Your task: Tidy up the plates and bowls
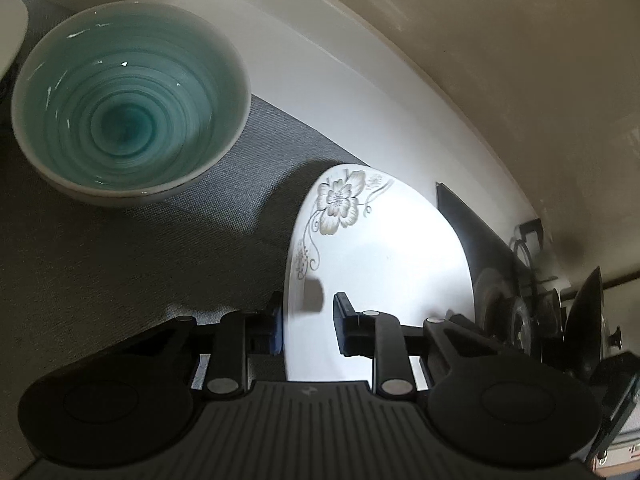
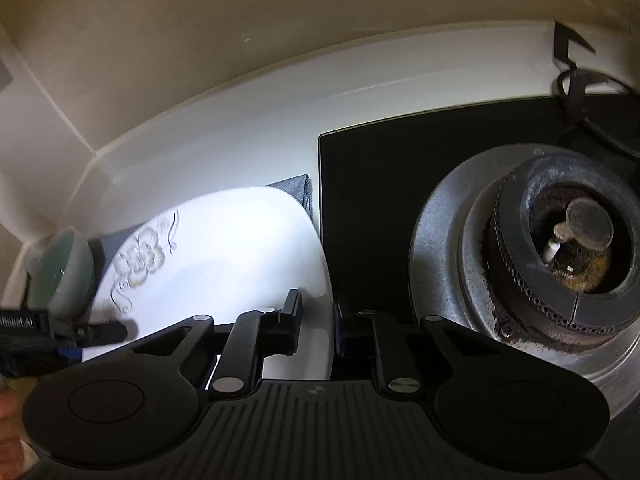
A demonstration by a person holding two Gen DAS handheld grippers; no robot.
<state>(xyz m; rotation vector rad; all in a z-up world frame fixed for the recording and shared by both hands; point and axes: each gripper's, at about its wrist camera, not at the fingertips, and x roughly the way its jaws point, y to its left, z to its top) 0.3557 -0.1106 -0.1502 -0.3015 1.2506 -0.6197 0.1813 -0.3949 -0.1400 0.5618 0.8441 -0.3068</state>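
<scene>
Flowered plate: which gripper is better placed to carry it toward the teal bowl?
Left, probably. The left gripper straddles the flowered plate rim on the side facing the teal bowl; the right gripper straddles the stove-side rim.

I'm holding my left gripper (image 1: 308,326) and right gripper (image 2: 318,326) level, jaws of both standing parted, each straddling an edge.

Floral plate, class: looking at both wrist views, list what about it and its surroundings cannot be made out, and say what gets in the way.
- Floral plate: near edge hidden by the left gripper body, left wrist view.
- Plate's underside: faces away in both views.
- Teal bowl: blurred and partly behind the plate's rim, right wrist view.
- Gas burner: right side cut off by the picture edge, right wrist view.
- White dish: mostly beyond the left edge, left wrist view.
</scene>
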